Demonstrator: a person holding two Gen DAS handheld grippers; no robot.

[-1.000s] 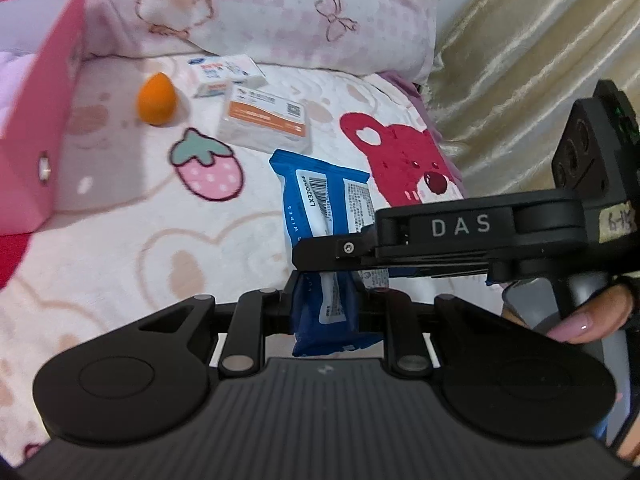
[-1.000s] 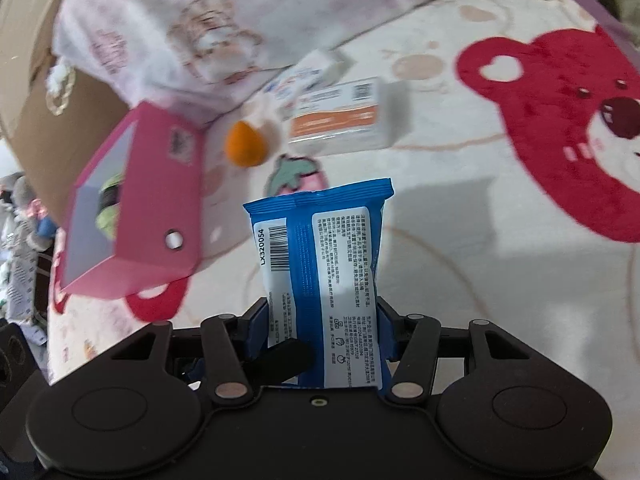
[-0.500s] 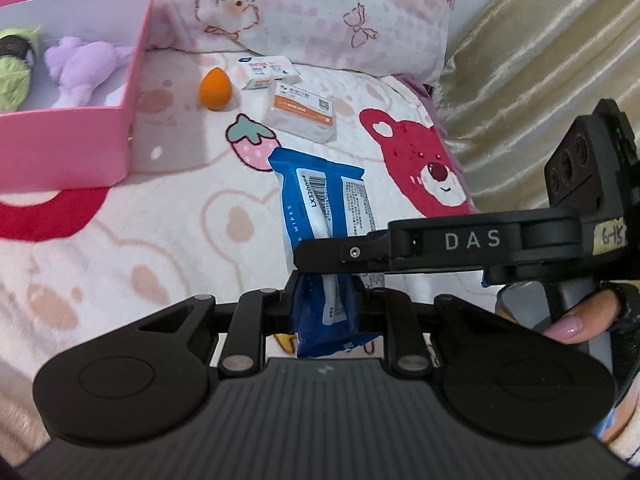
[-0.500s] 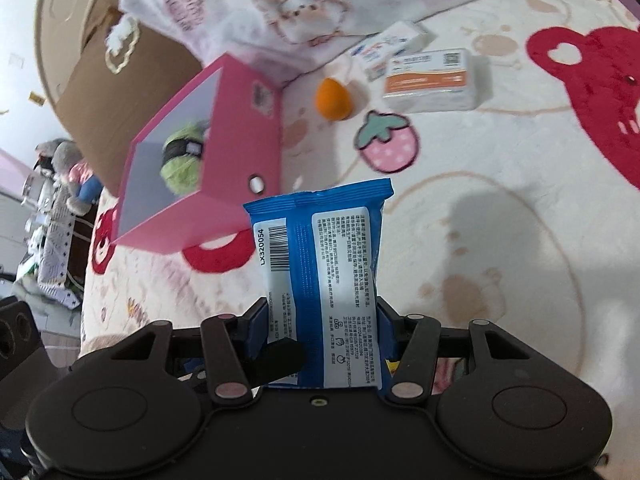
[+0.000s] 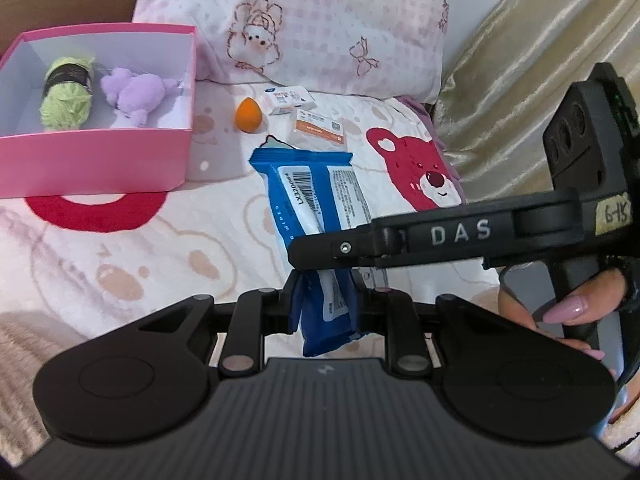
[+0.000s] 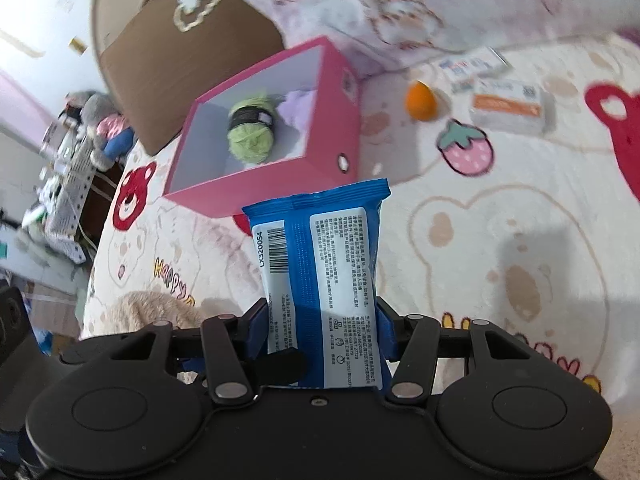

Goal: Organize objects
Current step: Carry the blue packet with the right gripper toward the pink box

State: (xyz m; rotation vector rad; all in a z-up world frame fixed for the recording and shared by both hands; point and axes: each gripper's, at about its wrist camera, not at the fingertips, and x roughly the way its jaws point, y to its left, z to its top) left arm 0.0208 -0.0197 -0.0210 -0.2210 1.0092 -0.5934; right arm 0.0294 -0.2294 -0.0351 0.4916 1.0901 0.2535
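A blue wipes pack (image 5: 316, 200) hangs above the patterned bedspread, gripped by both grippers. My left gripper (image 5: 326, 302) is shut on its lower end, pinching the thin edge. The right gripper (image 6: 320, 328) is shut across the pack's (image 6: 320, 248) width, and its black finger (image 5: 340, 246) crosses the left wrist view from the right. A pink open box (image 5: 100, 152) sits to the left on the bed and holds a green yarn ball (image 5: 66, 96) and a purple plush (image 5: 136, 96). In the right wrist view the box (image 6: 280, 184) lies just beyond the pack's top.
An orange egg-shaped sponge (image 5: 247, 115) and two small white boxes (image 5: 286, 100) (image 5: 320, 130) lie near the pink-checked pillow (image 5: 320, 20). A golden curtain (image 5: 520, 60) borders the bed on the right. A hand (image 5: 560, 312) holds the right gripper's handle. A brown headboard (image 6: 180, 52) stands behind the box.
Both grippers have risen and drawn back with the pack between them. The pink box's inside, with the yarn and plush, has come into full view.
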